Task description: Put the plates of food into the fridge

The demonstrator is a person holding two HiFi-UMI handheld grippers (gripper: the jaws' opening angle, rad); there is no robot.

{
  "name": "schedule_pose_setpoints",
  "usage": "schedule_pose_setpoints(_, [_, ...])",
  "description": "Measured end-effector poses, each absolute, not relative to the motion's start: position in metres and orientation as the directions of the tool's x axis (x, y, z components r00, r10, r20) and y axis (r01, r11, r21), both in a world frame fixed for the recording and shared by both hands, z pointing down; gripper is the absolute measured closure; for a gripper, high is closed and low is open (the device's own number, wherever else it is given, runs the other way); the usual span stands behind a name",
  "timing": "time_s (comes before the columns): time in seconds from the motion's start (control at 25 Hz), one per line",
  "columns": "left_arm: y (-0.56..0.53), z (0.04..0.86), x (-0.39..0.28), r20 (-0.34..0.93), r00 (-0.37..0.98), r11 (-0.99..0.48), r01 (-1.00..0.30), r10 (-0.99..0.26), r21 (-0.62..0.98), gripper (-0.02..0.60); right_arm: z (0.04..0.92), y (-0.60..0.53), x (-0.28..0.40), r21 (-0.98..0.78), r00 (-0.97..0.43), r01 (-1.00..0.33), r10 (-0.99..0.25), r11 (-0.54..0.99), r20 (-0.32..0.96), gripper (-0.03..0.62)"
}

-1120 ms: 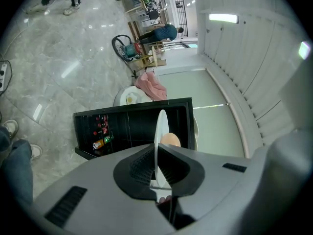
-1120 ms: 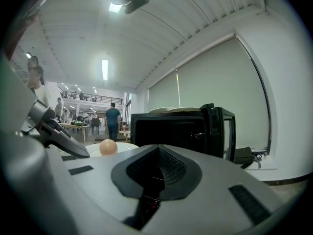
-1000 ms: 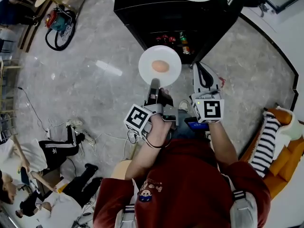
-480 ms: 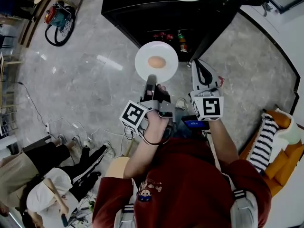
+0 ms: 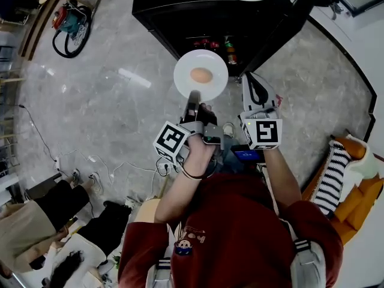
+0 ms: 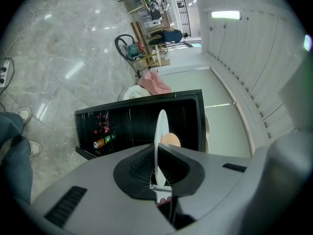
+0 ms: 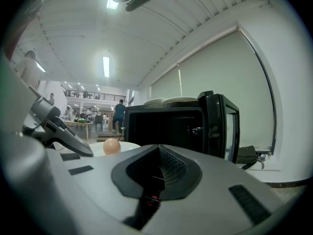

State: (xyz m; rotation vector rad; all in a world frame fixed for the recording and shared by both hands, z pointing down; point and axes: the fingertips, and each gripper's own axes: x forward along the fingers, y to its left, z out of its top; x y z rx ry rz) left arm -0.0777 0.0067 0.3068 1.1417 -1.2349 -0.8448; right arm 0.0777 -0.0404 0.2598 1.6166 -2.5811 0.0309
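Plate of food [image 5: 187, 69] at the mouth of the open fridge [image 5: 174, 17]
The left gripper [image 5: 194, 96] is clamped on the near rim and holds it flat, with the fridge opening straight beyond the far edge. The right gripper [image 5: 254, 84], jaws together and empty, points level just to the right.

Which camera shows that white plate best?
The head view: the whole round plate from above, egg-shaped food in its middle. The left gripper view shows it edge-on, clamped in the jaws; the right gripper view catches just a sliver.
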Motion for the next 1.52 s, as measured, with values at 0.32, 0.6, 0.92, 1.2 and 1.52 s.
schedule_pose_setpoints(0.32, [0.013, 0.304, -0.07, 0.243, 0.197, 0.229, -0.091, -0.95, 0.969, 0.566, 0.253, -0.028, 0.085, 0.057, -0.408, -0.909, -0.909, 0.413, 0.082, 0.585])
schedule_pose_setpoints(0.6, [0.009, 0.303, -0.099, 0.244, 0.218, 0.231, -0.085, -0.945, 0.969, 0.568, 0.248, -0.034, 0.05, 0.071, -0.399, -0.912, -0.913, 0.405, 0.087, 0.585])
schedule_pose_setpoints(0.92, [0.01, 0.313, -0.11, 0.262, 0.239, 0.249, -0.082, -0.935, 0.965, 0.568, 0.249, -0.038, 0.031, 0.078, -0.406, -0.908, -0.911, 0.411, 0.075, 0.585])
schedule_pose_setpoints(1.2, [0.011, 0.327, -0.111, 0.267, 0.254, 0.251, -0.094, -0.93, 0.964, 0.568, 0.264, -0.039, 0.023, 0.084, -0.402, -0.909, -0.912, 0.408, 0.077, 0.585])
schedule_pose_setpoints(1.52, [0.014, 0.357, -0.108, 0.285, 0.258, 0.272, -0.086, -0.923, 0.958, 0.568, 0.285, -0.042, 0.025, 0.087, -0.382, -0.918, -0.922, 0.387, 0.065, 0.585])
